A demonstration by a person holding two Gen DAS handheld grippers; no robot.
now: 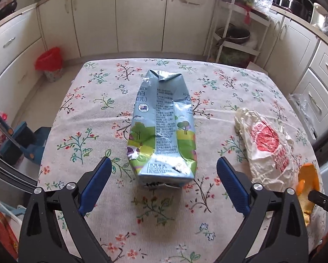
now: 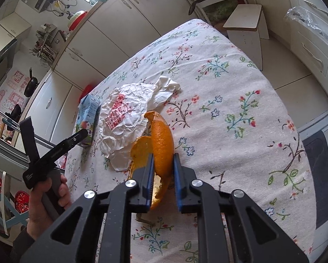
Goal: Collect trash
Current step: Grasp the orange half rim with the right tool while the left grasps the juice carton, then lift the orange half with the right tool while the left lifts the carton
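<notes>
A crushed blue-and-green milk carton [image 1: 163, 129] lies flat on the floral tablecloth [image 1: 98, 100]. My left gripper [image 1: 163, 166] is open, its blue fingers on either side of the carton's near end, not touching it. A crumpled white wrapper with red print [image 1: 267, 146] lies to the right. My right gripper [image 2: 163, 161] is shut on an orange peel [image 2: 161, 140], held just above the cloth beside the wrapper [image 2: 124, 118]. The carton [image 2: 88, 118] shows farther left in the right wrist view. The peel [image 1: 307, 179] also shows at the right edge of the left wrist view.
A bin with a red bag [image 1: 50, 64] stands on the floor past the table's far left corner. A white stool [image 2: 247, 28] stands beyond the far edge. A blue dustpan [image 1: 27, 142] sits on the floor at left. Kitchen cabinets [image 1: 142, 15] surround the table.
</notes>
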